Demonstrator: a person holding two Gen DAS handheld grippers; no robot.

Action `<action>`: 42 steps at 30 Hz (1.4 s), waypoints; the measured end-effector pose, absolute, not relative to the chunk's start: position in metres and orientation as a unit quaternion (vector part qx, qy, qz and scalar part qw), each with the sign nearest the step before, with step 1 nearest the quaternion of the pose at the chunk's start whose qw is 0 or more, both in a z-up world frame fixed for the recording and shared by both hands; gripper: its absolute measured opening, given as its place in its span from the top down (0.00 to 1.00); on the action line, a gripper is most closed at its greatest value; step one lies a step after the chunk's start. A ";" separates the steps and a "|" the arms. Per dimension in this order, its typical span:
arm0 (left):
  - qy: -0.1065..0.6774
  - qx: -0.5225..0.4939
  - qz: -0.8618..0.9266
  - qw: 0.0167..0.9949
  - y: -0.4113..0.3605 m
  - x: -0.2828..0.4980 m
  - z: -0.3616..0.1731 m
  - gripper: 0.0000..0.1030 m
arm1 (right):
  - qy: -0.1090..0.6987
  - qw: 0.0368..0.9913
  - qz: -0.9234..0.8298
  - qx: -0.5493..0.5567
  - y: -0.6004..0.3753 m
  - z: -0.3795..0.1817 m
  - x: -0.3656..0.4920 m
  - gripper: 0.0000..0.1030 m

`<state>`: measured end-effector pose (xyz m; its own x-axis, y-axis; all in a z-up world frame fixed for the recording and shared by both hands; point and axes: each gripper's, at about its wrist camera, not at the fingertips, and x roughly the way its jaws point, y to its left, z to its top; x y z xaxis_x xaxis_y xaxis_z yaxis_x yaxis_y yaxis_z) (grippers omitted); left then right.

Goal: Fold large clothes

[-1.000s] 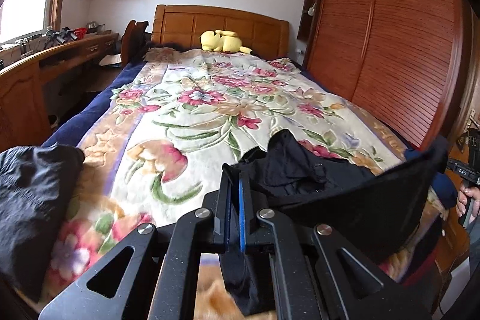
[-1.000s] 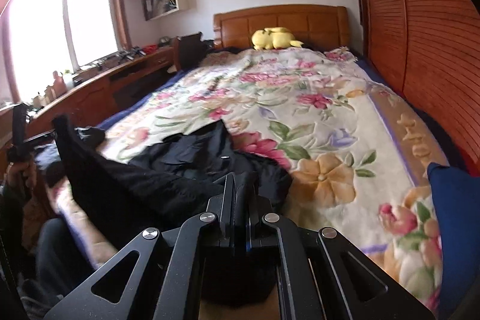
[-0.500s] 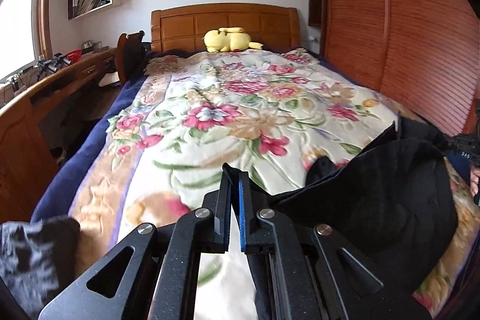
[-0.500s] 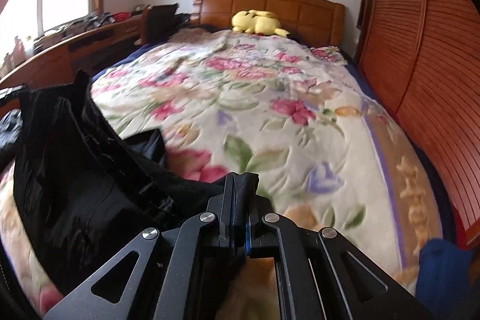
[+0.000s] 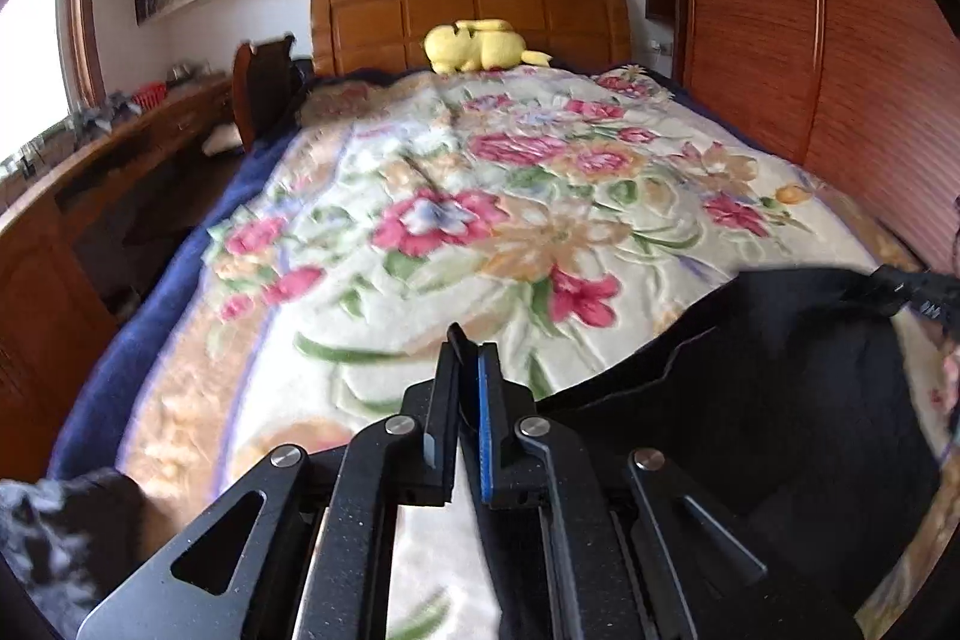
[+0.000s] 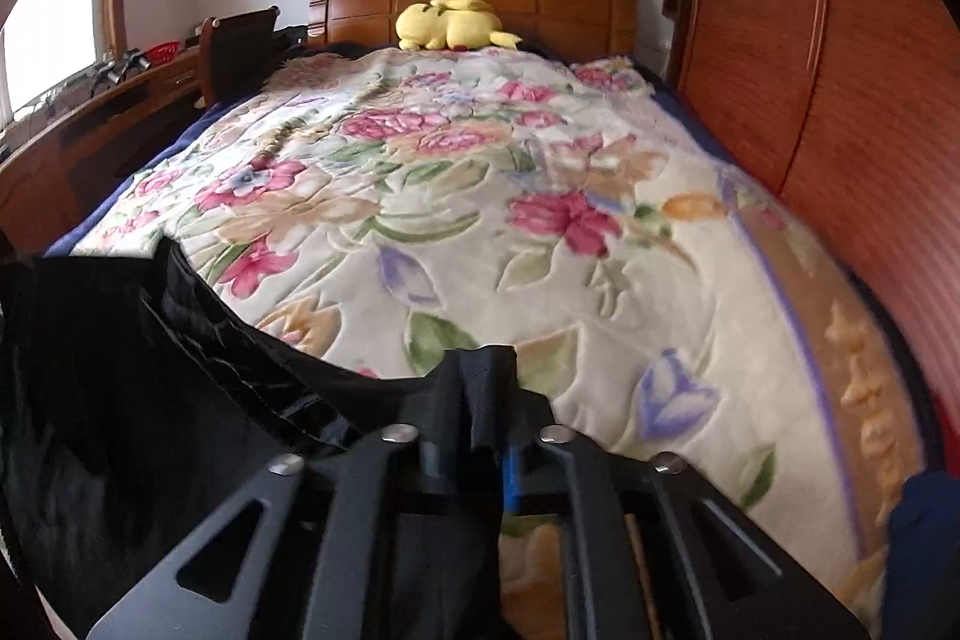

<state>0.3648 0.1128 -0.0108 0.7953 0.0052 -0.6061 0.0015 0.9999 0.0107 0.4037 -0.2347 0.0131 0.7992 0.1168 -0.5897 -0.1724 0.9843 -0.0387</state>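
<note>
A large black garment point(image 5: 780, 430) lies on the near end of the floral bedspread point(image 5: 480, 232), filling the lower right of the left wrist view and the lower left of the right wrist view point(image 6: 120, 400). My left gripper point(image 5: 468, 358) is at its left edge. Its jaws are opening, with a thin gap between the pads and a black corner of cloth against the left pad. My right gripper point(image 6: 480, 376) is opening too. A fold of the black cloth hangs loose between its parted jaws and hides the fingertips.
A yellow plush toy point(image 5: 480, 46) rests by the wooden headboard point(image 5: 468, 16). A slatted wooden wardrobe point(image 6: 840, 100) runs along the right side. To the left are a desk point(image 5: 90, 172) and chair point(image 5: 264, 82). A dark cloth heap point(image 5: 60, 532) sits lower left. A blue item point(image 6: 924, 526) sits lower right.
Both grippers have swept sideways across the foot of the bed with the garment, which now lies lower and flatter. Both pairs of jaws, shut on the cloth before, have parted.
</note>
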 end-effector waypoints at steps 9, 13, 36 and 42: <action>0.340 -0.004 -0.066 0.938 0.086 0.320 -0.043 0.58 | 0.313 0.942 0.099 -0.071 -0.234 -0.009 0.377 0.36; 0.356 -0.021 -0.093 0.930 0.071 0.295 -0.066 0.37 | 0.329 0.935 0.099 -0.085 -0.239 -0.022 0.377 0.36; 0.369 -0.029 -0.099 0.924 0.077 0.237 -0.102 0.30 | 0.446 0.883 0.127 -0.077 -0.240 -0.074 0.482 0.91; 0.379 -0.028 -0.098 0.920 0.072 0.237 -0.106 0.30 | 0.381 0.917 0.078 -0.093 -0.241 -0.056 0.479 0.95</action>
<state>0.2366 0.0725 -0.1063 0.6937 -0.2005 -0.6918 0.1583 0.9794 -0.1250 0.4795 -0.2407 -0.0559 0.6980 0.0714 -0.7125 -0.2128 0.9707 -0.1112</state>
